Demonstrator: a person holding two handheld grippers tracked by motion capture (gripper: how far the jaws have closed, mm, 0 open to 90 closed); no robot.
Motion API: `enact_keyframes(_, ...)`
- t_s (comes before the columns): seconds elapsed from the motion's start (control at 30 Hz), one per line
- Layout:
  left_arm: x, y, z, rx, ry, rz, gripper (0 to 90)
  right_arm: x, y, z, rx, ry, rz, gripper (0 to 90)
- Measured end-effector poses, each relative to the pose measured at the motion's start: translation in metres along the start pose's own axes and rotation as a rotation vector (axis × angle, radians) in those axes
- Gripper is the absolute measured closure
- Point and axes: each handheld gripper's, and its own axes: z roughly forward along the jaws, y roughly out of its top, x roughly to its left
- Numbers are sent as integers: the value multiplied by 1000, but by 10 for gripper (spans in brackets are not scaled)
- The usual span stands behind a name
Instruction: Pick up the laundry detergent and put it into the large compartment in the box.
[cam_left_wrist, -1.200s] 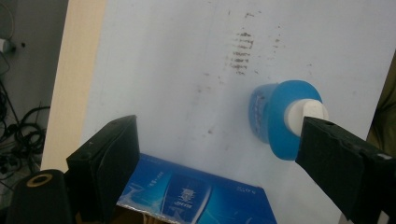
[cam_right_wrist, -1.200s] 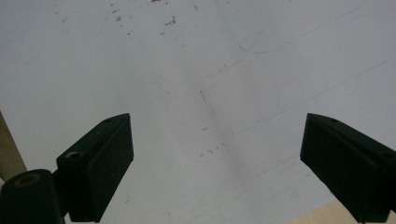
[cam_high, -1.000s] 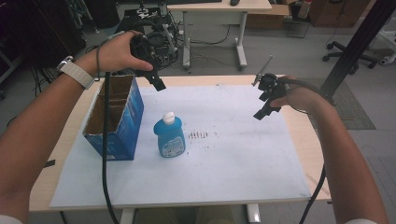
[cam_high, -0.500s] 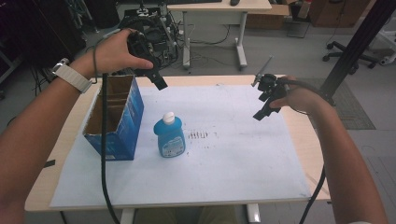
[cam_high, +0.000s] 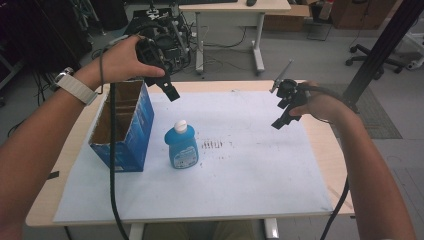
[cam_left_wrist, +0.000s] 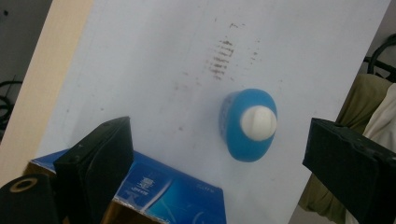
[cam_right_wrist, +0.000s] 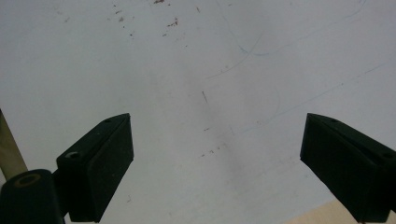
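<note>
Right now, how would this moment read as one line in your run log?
left gripper: open, above blue bottle | right gripper: open, over white sheet | bottle upright beside open blue box

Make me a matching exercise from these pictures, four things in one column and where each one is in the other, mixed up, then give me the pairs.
Things:
1. blue bottle
2. cardboard box
3. left hand-held gripper
4. right hand-held gripper

Places:
A. open, above the bare right part of the white sheet
B. upright on the sheet, just right of the box
C. at the sheet's left edge, top open
D. open in the air, above the bottle

Pairs: 1-B, 2-C, 3-D, 4-A
</note>
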Motion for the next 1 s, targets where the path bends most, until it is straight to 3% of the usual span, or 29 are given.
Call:
enact_keyframes(0.3, -1, 0, -2, 9, -13, -59, 78, 1, 0, 3, -2, 4, -3, 96)
enact_keyframes(0.4, -1, 1, 0, 12, -44, -97, 73, 1, 0, 4, -1, 5, -4, 97)
enact_keyframes(0.53, -3, 1, 4, 11, -46, -120, 66, 1, 0, 3, -7, 4, -5, 96)
enact_keyframes(0.7, -7, 2, 5, 12, -57, -130, 73, 1, -2, 2, -6, 1, -2, 97)
enact_keyframes(1.0, -9, 0, 13, 66, -75, -153, 77, 1, -2, 1, -13, -1, -1, 97)
